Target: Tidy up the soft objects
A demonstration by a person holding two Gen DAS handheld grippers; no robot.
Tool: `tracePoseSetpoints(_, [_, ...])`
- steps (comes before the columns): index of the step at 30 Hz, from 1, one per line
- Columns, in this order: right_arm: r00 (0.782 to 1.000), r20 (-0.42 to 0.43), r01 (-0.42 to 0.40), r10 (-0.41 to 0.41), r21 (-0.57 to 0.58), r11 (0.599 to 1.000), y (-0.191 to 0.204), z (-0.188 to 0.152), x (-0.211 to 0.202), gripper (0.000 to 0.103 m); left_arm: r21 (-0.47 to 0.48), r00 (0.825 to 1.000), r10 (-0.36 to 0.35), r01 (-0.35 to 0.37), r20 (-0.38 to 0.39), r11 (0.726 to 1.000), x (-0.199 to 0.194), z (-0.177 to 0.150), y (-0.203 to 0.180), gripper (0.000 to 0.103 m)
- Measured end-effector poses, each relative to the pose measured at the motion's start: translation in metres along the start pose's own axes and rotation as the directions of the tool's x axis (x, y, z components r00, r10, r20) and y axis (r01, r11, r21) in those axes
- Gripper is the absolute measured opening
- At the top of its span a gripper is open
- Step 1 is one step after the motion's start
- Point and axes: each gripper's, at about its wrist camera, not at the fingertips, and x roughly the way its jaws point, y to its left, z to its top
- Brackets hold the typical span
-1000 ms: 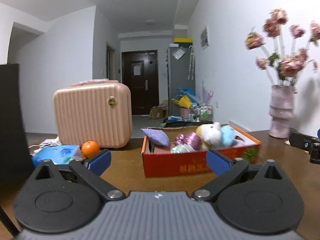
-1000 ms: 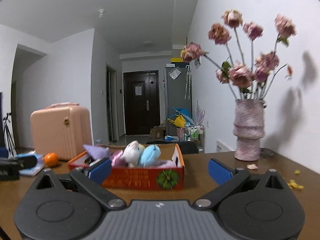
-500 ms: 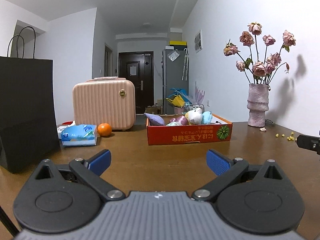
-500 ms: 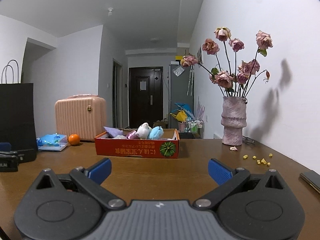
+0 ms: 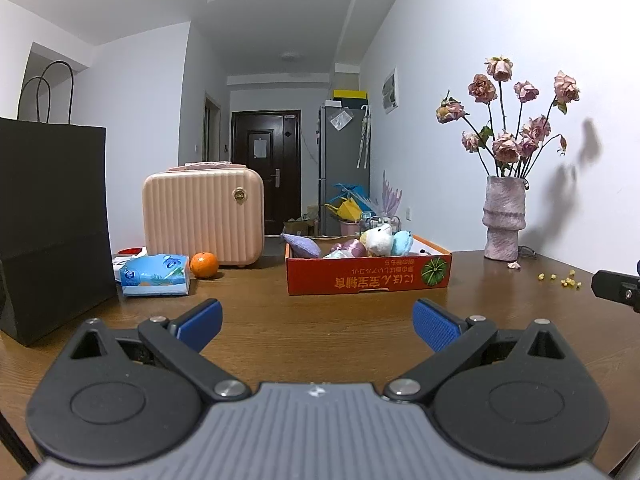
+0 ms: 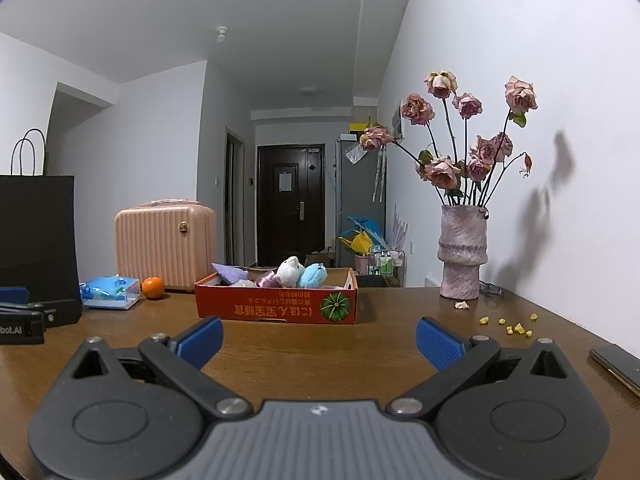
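Note:
An orange cardboard box [image 5: 368,278] [image 6: 276,304] stands on the brown table and holds several soft toys: a purple cushion [image 5: 301,245], a pink one [image 5: 352,247], a white plush [image 5: 378,238] [image 6: 290,272] and a light blue plush [image 5: 403,242] [image 6: 313,275]. My left gripper [image 5: 318,326] is open and empty, well short of the box. My right gripper [image 6: 318,330] is open and empty, also back from the box.
A black paper bag [image 5: 52,216] stands at the left. A blue tissue pack [image 5: 156,274], an orange [image 5: 204,265] and a pink case [image 5: 204,216] sit left of the box. A vase of roses [image 6: 462,252], yellow crumbs [image 6: 512,325] and a phone [image 6: 616,364] are at the right.
Both grippers have pulled back from the box, which now looks smaller and farther away. Both stay open and empty.

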Motion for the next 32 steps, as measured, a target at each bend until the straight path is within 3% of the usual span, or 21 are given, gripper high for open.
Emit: tracePoseSetpoints(32, [1.000, -0.004, 0.001, -0.001, -0.017, 1.000, 0.0019, 0.0031, 0.0052, 0.103, -0.004, 1.000, 0.000, 0.000, -0.010, 1.000, 0.0040, -0.0015, 0.0018, 0.103])
